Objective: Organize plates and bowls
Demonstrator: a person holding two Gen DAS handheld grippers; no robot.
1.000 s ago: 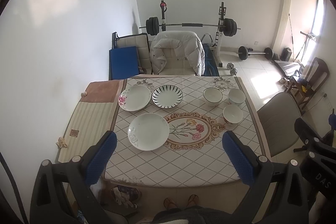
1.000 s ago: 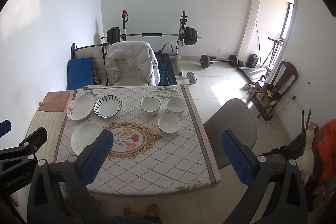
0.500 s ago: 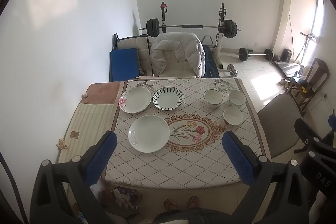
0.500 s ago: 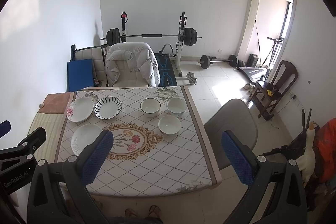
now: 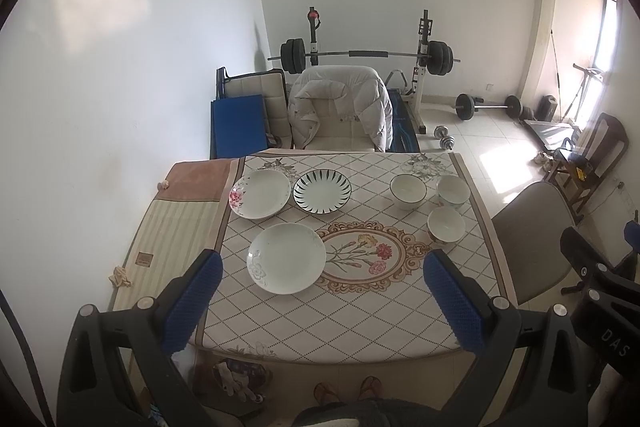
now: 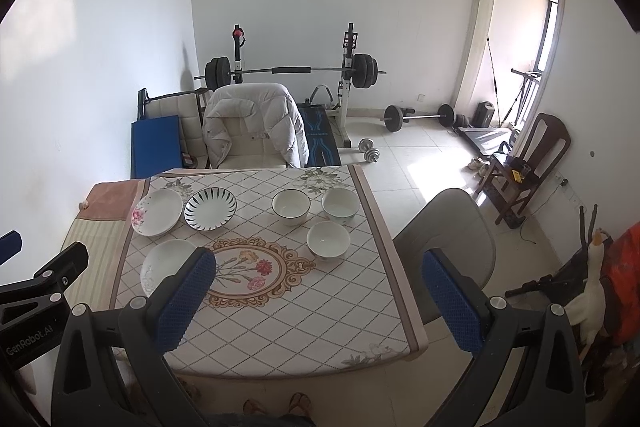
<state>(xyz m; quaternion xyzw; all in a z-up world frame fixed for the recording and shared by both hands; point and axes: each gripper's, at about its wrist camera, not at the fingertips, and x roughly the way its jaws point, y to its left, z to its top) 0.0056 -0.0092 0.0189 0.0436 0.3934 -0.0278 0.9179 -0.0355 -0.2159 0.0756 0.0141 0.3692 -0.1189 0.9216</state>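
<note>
Both grippers, left (image 5: 322, 297) and right (image 6: 318, 297), hung above the worktop's (image 5: 348, 319) near edge, fingers (image 5: 192, 301) spread wide, gripping nothing. Beyond them lay three plates (image 5: 287, 257) on the left, three bowls (image 5: 446, 225) on the right, all apart.

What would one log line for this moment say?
left gripper: open, above table | right gripper: open, empty | three plates, three bowls: untouched, unstacked

I've drawn both grippers back slightly; the table (image 5: 344, 311) sits a little farther off, dishes all unmoved.
</note>
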